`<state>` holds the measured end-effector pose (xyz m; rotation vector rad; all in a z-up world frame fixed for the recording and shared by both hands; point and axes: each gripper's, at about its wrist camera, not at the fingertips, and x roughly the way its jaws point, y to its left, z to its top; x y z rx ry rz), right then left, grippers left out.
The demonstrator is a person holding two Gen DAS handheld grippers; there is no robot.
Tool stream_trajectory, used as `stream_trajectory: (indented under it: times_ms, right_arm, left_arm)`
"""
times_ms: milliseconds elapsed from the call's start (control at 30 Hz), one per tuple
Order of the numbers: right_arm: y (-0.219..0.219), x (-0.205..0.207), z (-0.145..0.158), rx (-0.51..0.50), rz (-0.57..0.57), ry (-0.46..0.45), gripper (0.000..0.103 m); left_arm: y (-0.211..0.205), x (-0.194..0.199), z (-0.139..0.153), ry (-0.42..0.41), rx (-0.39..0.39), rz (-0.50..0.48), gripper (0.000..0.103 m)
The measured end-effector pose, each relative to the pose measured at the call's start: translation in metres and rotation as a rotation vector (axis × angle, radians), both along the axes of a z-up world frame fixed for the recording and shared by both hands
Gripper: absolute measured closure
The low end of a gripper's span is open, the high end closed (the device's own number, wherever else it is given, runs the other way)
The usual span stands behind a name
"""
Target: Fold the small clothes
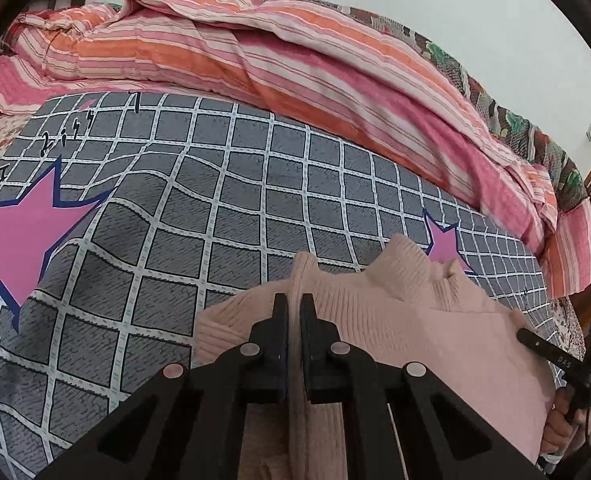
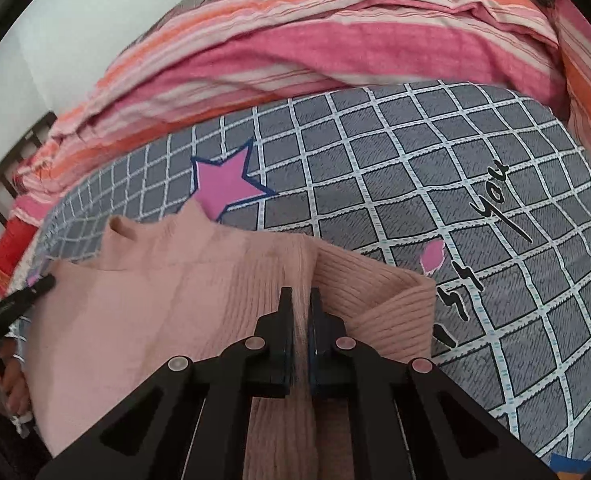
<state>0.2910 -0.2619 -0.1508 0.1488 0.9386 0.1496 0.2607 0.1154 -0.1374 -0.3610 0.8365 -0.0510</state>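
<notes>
A small pale pink ribbed knit sweater [image 1: 407,332] lies on a grey checked bed cover [image 1: 215,216], its high collar pointing away. My left gripper [image 1: 294,300] is shut on a raised fold of the sweater at its left side. In the right wrist view the same sweater [image 2: 155,312] shows, and my right gripper [image 2: 302,294] is shut on a raised fold at its right side, next to a ribbed sleeve [image 2: 383,304]. Each gripper shows at the other view's edge: the right gripper [image 1: 551,354] and the left gripper [image 2: 19,296].
A rolled pink and orange striped quilt [image 1: 295,80] lies along the far side of the bed cover [image 2: 415,184]. Pink stars [image 1: 19,236] and black lettering [image 2: 491,200] are printed on the cover. A dark wooden bed frame [image 2: 11,168] stands at the edge.
</notes>
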Motion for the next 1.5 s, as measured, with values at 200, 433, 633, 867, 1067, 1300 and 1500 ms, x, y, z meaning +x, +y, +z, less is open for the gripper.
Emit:
stream_trajectory:
  times_ms: [200, 433, 633, 867, 1067, 1300, 1500]
  right_arm:
    - [0.010, 0.003, -0.004, -0.109, -0.023, -0.004, 0.096]
    - [0.012, 0.003, -0.007, -0.181, -0.069, -0.001, 0.095]
    - [0.027, -0.015, 0.015, -0.322, -0.118, -0.059, 0.076]
    - [0.078, -0.048, 0.051, -0.263, -0.022, -0.153, 0.066]
    - [0.136, -0.044, 0.023, -0.170, 0.135, -0.084, 0.065]
    - [0.151, -0.013, -0.008, -0.237, 0.093, 0.004, 0.065]
    - [0.149, 0.010, -0.016, -0.198, 0.070, 0.037, 0.065]
  left_arm:
    - [0.001, 0.003, -0.010, 0.018, 0.010, -0.022, 0.096]
    - [0.001, 0.007, -0.015, 0.041, -0.008, -0.037, 0.093]
    - [0.004, 0.005, -0.007, 0.040, -0.018, -0.093, 0.089]
    - [0.040, -0.018, 0.010, -0.052, 0.001, -0.035, 0.049]
    - [0.073, -0.023, -0.014, -0.013, 0.088, 0.077, 0.047]
    - [0.078, -0.015, -0.028, -0.024, 0.127, 0.097, 0.046]
    - [0.073, -0.009, -0.029, -0.025, 0.153, 0.089, 0.045]
